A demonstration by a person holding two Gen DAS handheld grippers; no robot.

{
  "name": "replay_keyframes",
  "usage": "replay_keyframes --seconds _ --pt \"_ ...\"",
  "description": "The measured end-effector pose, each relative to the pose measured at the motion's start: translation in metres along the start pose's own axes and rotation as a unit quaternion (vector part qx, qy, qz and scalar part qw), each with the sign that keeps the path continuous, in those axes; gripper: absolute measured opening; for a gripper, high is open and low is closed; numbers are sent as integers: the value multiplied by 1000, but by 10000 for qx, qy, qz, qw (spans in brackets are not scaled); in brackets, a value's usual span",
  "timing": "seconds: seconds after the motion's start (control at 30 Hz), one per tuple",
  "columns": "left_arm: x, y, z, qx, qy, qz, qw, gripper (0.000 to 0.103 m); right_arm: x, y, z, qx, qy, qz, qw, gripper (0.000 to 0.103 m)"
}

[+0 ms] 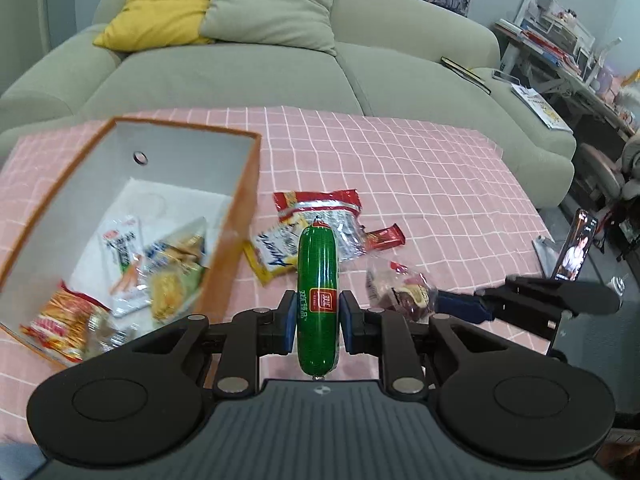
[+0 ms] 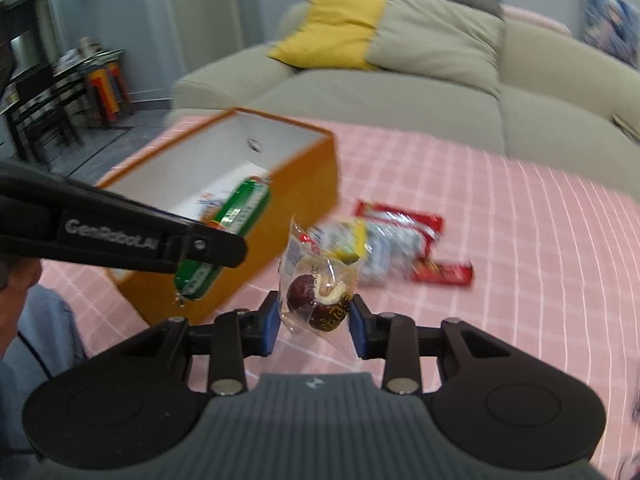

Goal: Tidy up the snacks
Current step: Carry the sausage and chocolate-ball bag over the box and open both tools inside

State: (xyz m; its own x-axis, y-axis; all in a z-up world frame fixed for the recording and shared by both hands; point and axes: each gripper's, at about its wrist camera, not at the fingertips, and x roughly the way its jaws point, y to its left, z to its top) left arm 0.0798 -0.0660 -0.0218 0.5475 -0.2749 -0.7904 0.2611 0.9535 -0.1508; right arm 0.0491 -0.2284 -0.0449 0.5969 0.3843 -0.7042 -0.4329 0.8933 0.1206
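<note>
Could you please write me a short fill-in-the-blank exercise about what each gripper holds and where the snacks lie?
1. The left gripper is shut on a ____ sausage.
2. The right gripper is shut on a clear ____ of dark round sweets.
3. The orange box stands on a ____ checked cloth.
4. The box already holds several snack packets, so it is not ____.

Missing words: green; packet; pink; empty

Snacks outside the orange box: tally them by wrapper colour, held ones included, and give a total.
Red: 2 (red packet, red bar)
Yellow: 1 (yellow packet)
Green: 1 (green sausage)
Clear: 1 (clear-wrapped sweet)
Total: 5
</note>
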Motion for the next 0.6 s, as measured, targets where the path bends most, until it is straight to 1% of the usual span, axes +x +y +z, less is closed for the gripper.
replay_keyframes --seconds 0.17,0.27,0.37,0.47,0.6 --pt "-20 22 12 70 19 156 9999 24 -4 25 24 -562 -117 276 9980 33" --pt "-29 36 21 128 26 343 9993 24 -2 43 40 -883 -155 462 9949 33" --pt "-33 52 29 119 100 559 9983 24 4 65 55 -1363 -161 615 9886 33" --pt "-35 68 33 92 178 651 9977 24 14 85 66 -1794 -113 741 9809 33" --pt "-29 84 36 158 368 765 9963 24 34 103 79 -2161 79 851 9726 33"
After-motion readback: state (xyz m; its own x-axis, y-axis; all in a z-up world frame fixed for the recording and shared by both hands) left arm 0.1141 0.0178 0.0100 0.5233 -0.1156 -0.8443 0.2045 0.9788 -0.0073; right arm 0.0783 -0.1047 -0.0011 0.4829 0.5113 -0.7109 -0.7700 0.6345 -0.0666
